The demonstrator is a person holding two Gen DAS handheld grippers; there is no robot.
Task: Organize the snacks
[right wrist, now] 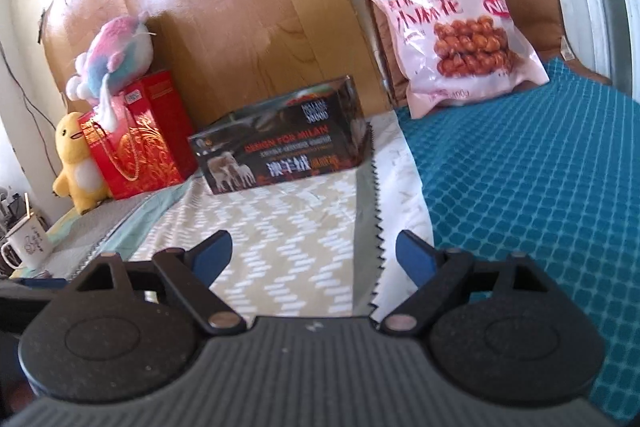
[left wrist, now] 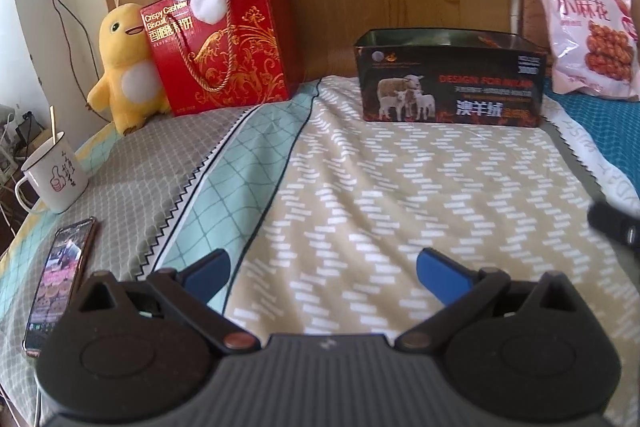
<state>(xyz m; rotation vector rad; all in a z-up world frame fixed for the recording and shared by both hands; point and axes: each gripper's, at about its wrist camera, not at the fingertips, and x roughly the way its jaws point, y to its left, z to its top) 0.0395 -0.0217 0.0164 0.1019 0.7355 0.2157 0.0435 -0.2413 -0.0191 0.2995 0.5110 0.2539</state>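
Bed (left wrist: 400,187) spread with patterned covers; open black box (left wrist: 450,83) set against headboard, likely as snack bin. Pink snack bag (right wrist: 456,39) propped on cushion, well apart. Left gripper (left wrist: 322,269) and right gripper (right wrist: 314,253) held spread, empty.

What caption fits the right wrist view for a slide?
Open right claw above the bed, facing the dark open box and pink snack bag.
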